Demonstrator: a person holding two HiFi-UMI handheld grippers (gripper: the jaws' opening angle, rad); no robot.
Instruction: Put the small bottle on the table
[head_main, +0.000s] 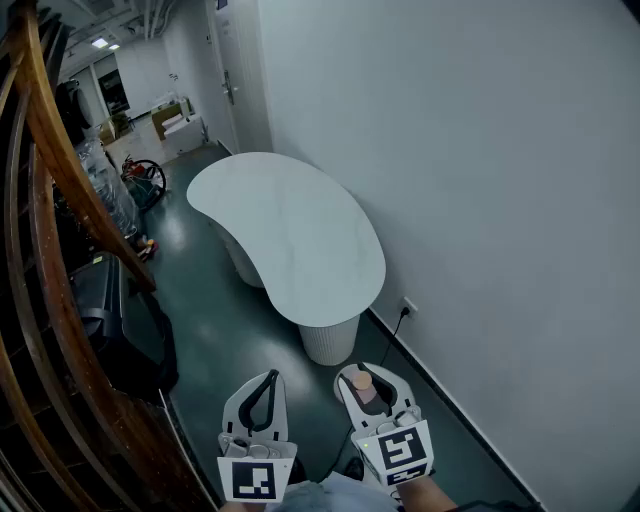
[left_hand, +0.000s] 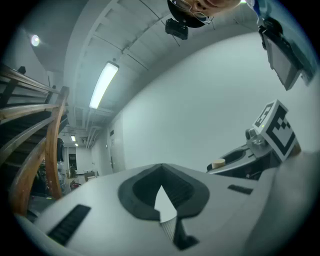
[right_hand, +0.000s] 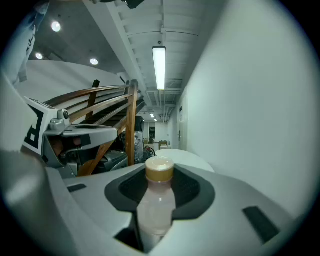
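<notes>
1. I have two grippers in front of me, side by side and low in the head view; each carries one marker cube.
2. The left gripper (head_main: 266, 382) has its jaws drawn together with nothing between them; only a thin sliver of light shows between the dark pads in its own view.
3. The right gripper (head_main: 366, 376) is clamped on the one small bottle (right_hand: 156, 200); the bottle stands upright between the pads, pale pink with a single tan cap (right_hand: 159, 169); from the head view I see it at (head_main: 363, 388).
4. The bottle is in the air, held short of the table and not touching it; the dark green floor (head_main: 215, 340) lies beneath both grippers.
5. One table (head_main: 290, 230) stands just ahead; its white top is kidney-shaped and bare; I count two ribbed white pedestals under it, the near one (head_main: 328, 342) and the far one (head_main: 240, 262).
6. One wall socket (head_main: 408, 306) with a cable sits low on the white wall (head_main: 500, 200) to the right of the table.
7. A wooden stair railing (head_main: 60, 200) curves along the left; a corridor runs on beyond the table.
</notes>
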